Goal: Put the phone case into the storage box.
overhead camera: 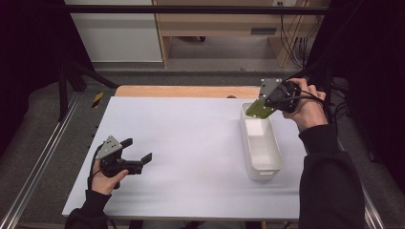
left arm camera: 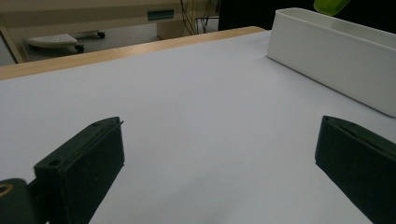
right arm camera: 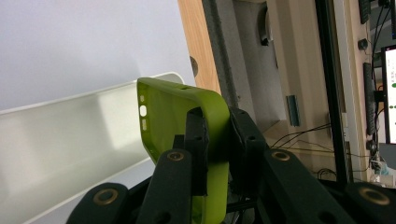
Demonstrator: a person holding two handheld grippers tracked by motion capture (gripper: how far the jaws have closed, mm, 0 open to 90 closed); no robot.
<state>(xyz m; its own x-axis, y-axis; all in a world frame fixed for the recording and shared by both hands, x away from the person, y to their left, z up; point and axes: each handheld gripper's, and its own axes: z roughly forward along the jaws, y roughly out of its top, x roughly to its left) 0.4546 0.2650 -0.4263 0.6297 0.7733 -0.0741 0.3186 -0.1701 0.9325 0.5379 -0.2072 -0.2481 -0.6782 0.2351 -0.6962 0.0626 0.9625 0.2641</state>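
A lime-green phone case (overhead camera: 258, 109) hangs over the far end of a long white bin (overhead camera: 267, 164), pinched by its edge in my right gripper (overhead camera: 268, 102). In the right gripper view the jaws are shut on the green phone case (right arm camera: 175, 116), with the white bin (right arm camera: 60, 140) below and to the left. My left gripper (overhead camera: 140, 151) rests low near the table's left front edge, its jaws spread wide with nothing between them. The left gripper view has both black fingers (left arm camera: 79, 163) wide apart over bare table, the white bin (left arm camera: 336, 53) at the far right and the green phone case (left arm camera: 329, 5) above it.
The white table top (overhead camera: 191, 143) has a wooden strip (overhead camera: 186, 91) along its far edge. Black frame rails run down the left side. Shelving and cables stand beyond the table. A dark sleeve (overhead camera: 329, 186) covers the right front corner.
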